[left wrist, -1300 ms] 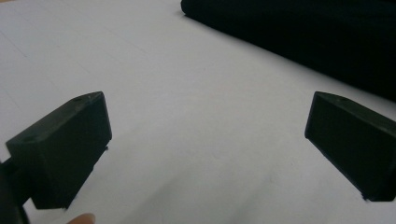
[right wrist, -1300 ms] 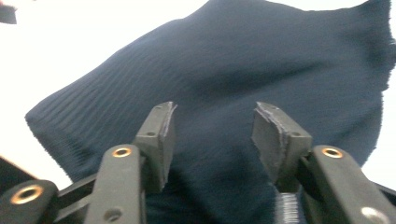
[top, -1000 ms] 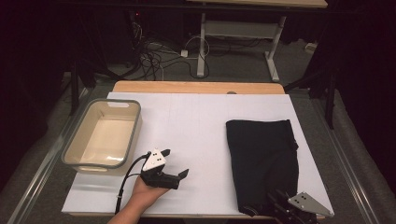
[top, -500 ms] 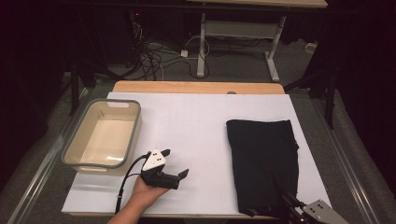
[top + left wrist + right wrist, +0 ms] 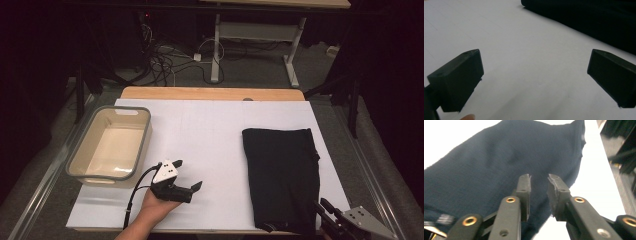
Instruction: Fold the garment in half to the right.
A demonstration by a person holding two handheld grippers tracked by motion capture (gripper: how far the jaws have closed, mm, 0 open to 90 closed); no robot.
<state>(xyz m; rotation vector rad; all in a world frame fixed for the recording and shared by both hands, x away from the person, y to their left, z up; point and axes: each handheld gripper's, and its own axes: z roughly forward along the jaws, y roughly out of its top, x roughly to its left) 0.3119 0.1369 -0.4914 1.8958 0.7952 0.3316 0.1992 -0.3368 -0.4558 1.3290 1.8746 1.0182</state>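
White board covers the table (image 5: pixel 210 135), with a wooden strip along its far edge and dark floor and cables beyond. On its right half lies a folded black cloth (image 5: pixel 282 175), flat, its near end at the table's front edge. At the left edge stands a grey-rimmed tub (image 5: pixel 80 167), with nothing in it. The left gripper (image 5: pixel 187 181) rests on the board near the front, well apart from the cloth, its jaws wide apart and holding nothing. The right gripper (image 5: pixel 537 192) hovers at the cloth's near right corner, jaws parted by a narrow gap with no fabric between them. To take the corner cleanly, it should probably open wider, come down low over the hem, and pinch all the layers.
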